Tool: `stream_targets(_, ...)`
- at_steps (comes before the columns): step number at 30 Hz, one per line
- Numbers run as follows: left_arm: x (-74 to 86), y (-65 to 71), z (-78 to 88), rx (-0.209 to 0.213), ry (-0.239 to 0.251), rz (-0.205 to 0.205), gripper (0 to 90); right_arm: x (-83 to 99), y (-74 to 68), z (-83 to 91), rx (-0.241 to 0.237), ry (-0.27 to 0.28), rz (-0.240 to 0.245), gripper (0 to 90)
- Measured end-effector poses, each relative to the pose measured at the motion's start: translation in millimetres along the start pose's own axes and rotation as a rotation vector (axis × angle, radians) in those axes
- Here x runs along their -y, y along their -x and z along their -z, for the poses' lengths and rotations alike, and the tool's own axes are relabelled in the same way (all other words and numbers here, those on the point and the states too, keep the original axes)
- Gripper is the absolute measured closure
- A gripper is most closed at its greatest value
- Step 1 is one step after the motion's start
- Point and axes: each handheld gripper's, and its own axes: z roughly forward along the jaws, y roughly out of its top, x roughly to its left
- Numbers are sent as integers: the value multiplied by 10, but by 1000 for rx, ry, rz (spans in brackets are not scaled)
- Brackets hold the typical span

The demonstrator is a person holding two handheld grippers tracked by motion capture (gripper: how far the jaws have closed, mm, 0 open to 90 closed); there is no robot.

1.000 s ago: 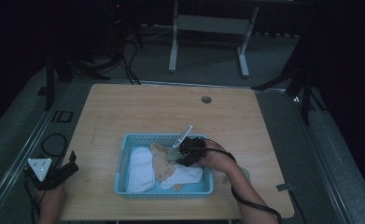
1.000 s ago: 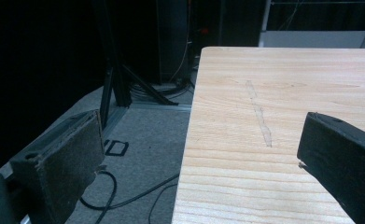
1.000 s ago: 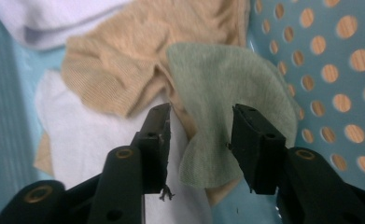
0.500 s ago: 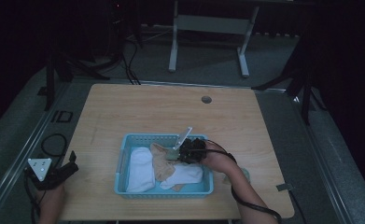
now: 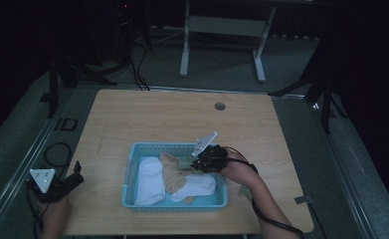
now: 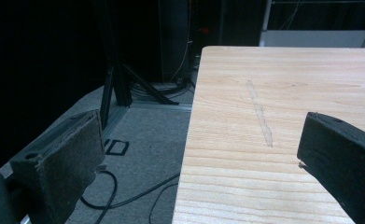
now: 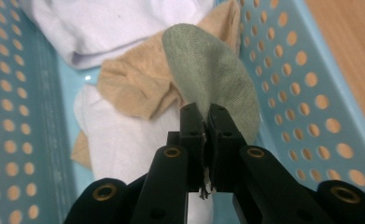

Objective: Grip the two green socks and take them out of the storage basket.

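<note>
Several socks lie heaped in the blue basket [image 5: 130,175] at the near middle of the table [image 5: 147,117]: a white sock [image 5: 149,180] at its left, a tan sock [image 5: 174,175] in the centre, another white sock [image 5: 196,185] toward its near right. The right gripper [image 5: 194,164] reaches in over the basket's right part, jaws closed tight on the edge of a green sock [image 7: 213,84]; in the right gripper view the fabric is pinched between the pads and fans out above the tan one, close to the perforated wall. Pinching one edge probably lets that sock peel off the heap without dragging its neighbours. The left gripper [image 5: 65,183] idles off the table's near left corner, jaws wide apart with nothing between them, likely parked until needed. No brand, label or writing is readable anywhere.
</note>
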Motion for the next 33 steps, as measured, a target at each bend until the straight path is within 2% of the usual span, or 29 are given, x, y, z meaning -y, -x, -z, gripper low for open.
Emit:
stream_targets(9, 0, 2, 1, -3, 0, -2, 8, -34, -11, 284, 16, 59, 4, 860)
stream_targets(10, 0, 4, 0, -3, 0, -2, 7, -44, -8, 377, 25, 78, 11, 860)
stream_targets(14, 0, 4, 0, -3, 1, -2, 7, -56, -18, 489, 25, 104, 15, 860)
stream_targets(16, 0, 5, 1, -5, 1, -3, 7, -67, -24, 614, 33, 134, 20, 860)
stream_targets(17, 0, 5, 1, -5, 1, -3, 8, -67, -24, 614, 33, 134, 20, 860)
stream_targets(18, -1, 4, 0, -5, -1, -4, 7, -75, -32, 703, 44, 151, 24, 860)
stream_targets(19, -1, 4, 0, -5, -1, -4, 7, -75, -32, 703, 44, 151, 24, 860)
stream_targets(20, -1, 5, 0, -4, -1, -4, 7, -79, -36, 795, 53, 169, 26, 860)
stream_targets(21, -1, 5, 0, -4, -1, -4, 7, -79, -36, 795, 53, 169, 26, 860)
stream_targets(22, -1, 6, 0, -5, -1, -4, 7, -76, -34, 884, 64, 185, 23, 860)
stream_targets(23, -1, 6, 0, -5, -1, -4, 7, -76, -34, 884, 64, 185, 23, 860)
stream_targets(26, -1, 6, 0, -5, -2, -3, 7, -41, -16, 1037, 85, 208, 15, 860)
stream_targets(29, -1, 5, 0, -4, -2, -4, 8, -11, 4, 1109, 96, 225, 7, 860)
stream_targets(32, -2, 4, 0, -5, -4, -4, 7, 81, 48, 1232, 136, 237, -20, 860)
stream_targets(33, -2, 4, 0, -5, -4, -4, 8, 81, 48, 1232, 136, 237, -20, 860)
